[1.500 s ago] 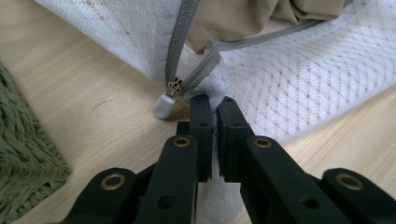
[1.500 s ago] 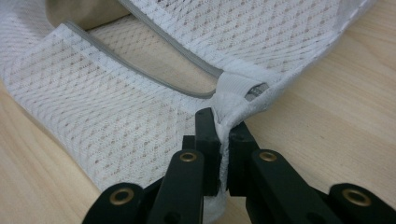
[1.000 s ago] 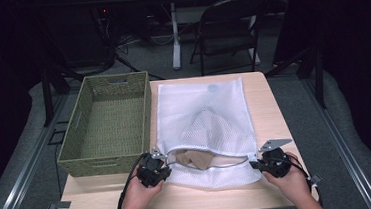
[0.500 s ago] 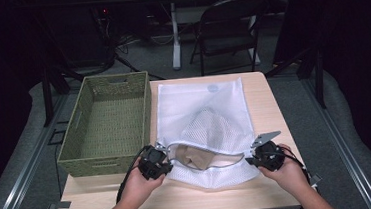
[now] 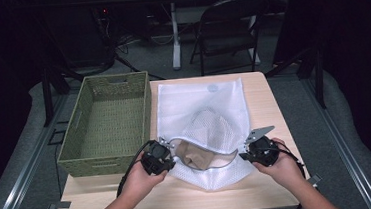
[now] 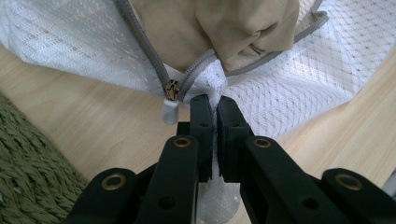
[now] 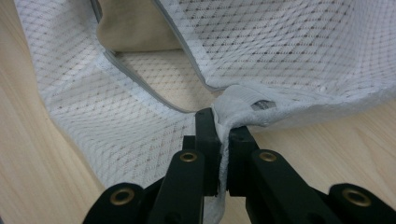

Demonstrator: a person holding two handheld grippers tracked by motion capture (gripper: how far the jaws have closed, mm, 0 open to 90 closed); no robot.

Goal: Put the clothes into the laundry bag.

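Nearest the viewer, a person's forearms enter over the front edge of a pale wood-grain table [image 5: 268, 103]. The left gripper [image 5: 163, 155], black with a trailing cable, has its jaws closed on a fold of a white mesh bag [image 5: 201, 101] just beside the zipper pull [image 6: 169, 111], a whitish tab on a brass slider. The right gripper [image 5: 247, 152], topped by a grey three-cornered plate, likewise pinches the bag's opposite corner, its jaws nearly together around a thick white seam. Between the two grippers the grey zipper [image 6: 144, 51] lies open, and a tan cloth [image 5: 197, 153] of smooth weave sits in the mouth of the bag. The bag is a fine diamond-pattern netting, roughly rectangular, lying flat along the table's middle; a small round pale-blue patch [image 5: 213, 88] near its far edge bears no legible writing. To the left, just beside the bag, stands an olive-green woven basket [image 5: 86, 110], rectangular with slot handles. Beyond the table: grey carpet, a dark folding chair [image 5: 228, 31], a white table leg [image 5: 174, 35] and cables on the floor.
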